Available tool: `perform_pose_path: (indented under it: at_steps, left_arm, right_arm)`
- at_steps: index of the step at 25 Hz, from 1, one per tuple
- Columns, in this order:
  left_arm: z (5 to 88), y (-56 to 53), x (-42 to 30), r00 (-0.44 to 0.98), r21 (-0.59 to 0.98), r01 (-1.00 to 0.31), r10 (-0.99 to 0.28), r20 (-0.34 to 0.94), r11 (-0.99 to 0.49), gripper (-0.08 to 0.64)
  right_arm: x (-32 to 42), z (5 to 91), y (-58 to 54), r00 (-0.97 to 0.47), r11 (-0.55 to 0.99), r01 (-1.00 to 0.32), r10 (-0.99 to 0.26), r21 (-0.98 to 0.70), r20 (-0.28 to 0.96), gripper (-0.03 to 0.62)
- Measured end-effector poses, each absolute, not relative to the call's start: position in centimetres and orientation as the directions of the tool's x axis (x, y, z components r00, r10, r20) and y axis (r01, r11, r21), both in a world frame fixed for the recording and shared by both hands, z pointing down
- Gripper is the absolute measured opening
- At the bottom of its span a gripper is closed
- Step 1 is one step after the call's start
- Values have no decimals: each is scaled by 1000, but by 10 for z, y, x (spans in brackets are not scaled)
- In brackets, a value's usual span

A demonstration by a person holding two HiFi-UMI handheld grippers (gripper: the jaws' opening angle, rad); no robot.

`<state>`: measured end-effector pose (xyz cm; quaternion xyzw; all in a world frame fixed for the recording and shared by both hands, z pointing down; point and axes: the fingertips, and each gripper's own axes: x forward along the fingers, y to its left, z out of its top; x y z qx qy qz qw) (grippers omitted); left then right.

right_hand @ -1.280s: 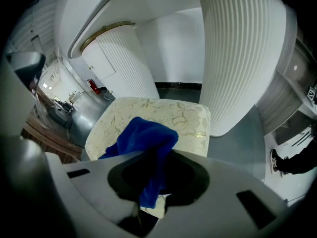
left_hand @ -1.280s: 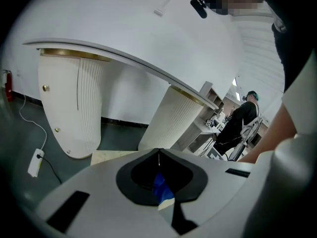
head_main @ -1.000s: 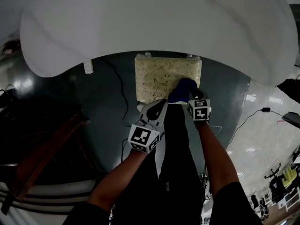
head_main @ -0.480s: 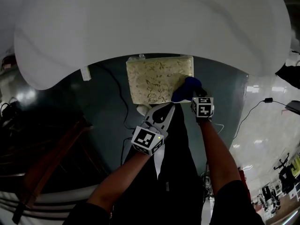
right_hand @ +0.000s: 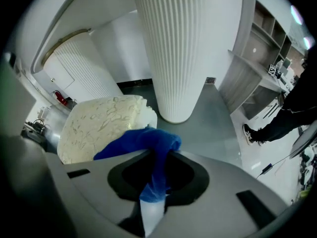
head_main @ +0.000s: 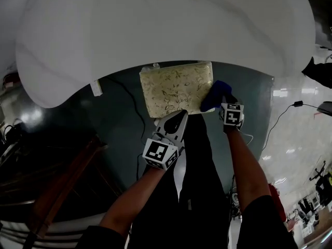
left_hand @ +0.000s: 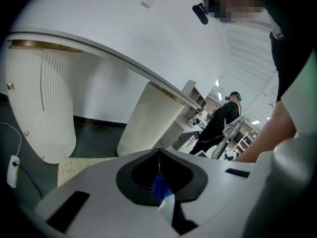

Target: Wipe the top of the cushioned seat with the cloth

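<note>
Seen from the head view, a cream patterned cushioned seat (head_main: 174, 90) sits on a dark floor (head_main: 116, 123), partly under a large white tabletop (head_main: 155, 30). The right gripper (head_main: 224, 101) clamps a blue cloth (head_main: 216, 95), which is bunched at the seat's 4 o'clock corner and touches its edge. In the right gripper view, the cloth (right_hand: 148, 140) trails out between the closed jaws, with a ribbed white pedestal (right_hand: 173, 48) at 12 o'clock. The left gripper (head_main: 178, 119) hovers at the seat's 6 o'clock edge. Its jaws are pressed together, and a blue sliver shows behind the tips.
</note>
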<state>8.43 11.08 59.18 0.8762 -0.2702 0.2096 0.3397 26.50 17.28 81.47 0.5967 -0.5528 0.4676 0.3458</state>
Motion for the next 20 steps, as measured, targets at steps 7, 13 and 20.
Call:
perform_pose_path:
  at_steps: [7,13,20]
  left_arm:
    - [576,94,52,740,449,-655,-395,544,-608,17]
    - [559,100,10,716,441,-690,-449,535,-574,17]
    - [539,106,-46,680,394,-728,-516,521,-561,17]
  right_arm:
    - [295,772,165,60,-191,-981,-415,-22,908,84]
    - [259,718,148,44,-185,-981,-504,-58,863,84]
    - [160,641,113,-89,-69,-984,-619,-167,780,84]
